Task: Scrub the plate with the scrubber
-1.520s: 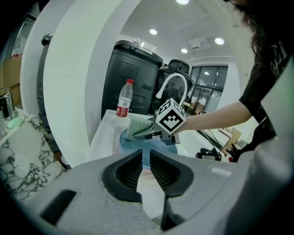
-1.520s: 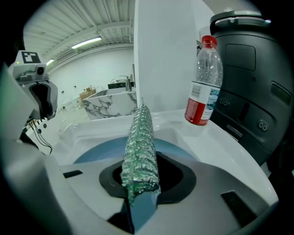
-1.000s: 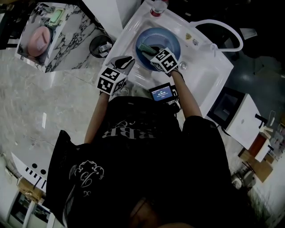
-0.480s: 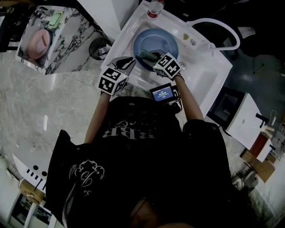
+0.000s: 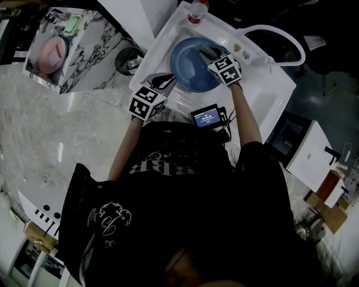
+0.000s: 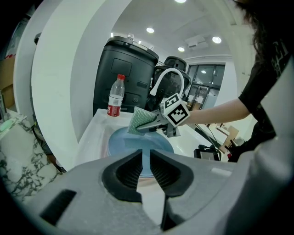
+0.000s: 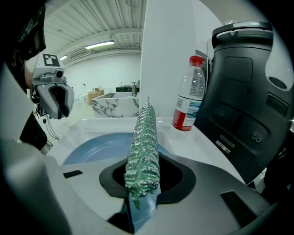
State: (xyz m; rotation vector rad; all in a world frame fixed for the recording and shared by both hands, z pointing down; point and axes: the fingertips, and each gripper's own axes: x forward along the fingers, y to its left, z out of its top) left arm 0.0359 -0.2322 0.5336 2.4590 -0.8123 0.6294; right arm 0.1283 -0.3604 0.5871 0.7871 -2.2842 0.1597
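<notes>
A round blue plate (image 5: 188, 66) lies in the white sink (image 5: 263, 95). My right gripper (image 5: 212, 56) is shut on a green scrubber (image 5: 205, 51) at the plate's far right rim. In the right gripper view the scrubber (image 7: 144, 147) stands edge-on between the jaws, over the plate (image 7: 96, 144). My left gripper (image 5: 167, 79) hovers at the plate's near left edge. Its jaws stand almost together with nothing in the slit. The left gripper view shows the left gripper (image 6: 146, 160) facing the plate (image 6: 133, 142), with the right gripper (image 6: 154, 125) and scrubber (image 6: 140, 119) beyond.
A red-capped bottle (image 5: 198, 10) stands at the sink's far corner, seen again as the bottle (image 7: 189, 94). A small lit screen (image 5: 206, 116) sits on the sink's near rim. A white hose (image 5: 280, 33) loops at the back right. A black bin (image 5: 128, 59) and marble counter (image 5: 84, 50) lie left.
My right gripper has carried the scrubber from the plate's near left part across to its far right rim. The left gripper has barely moved.
</notes>
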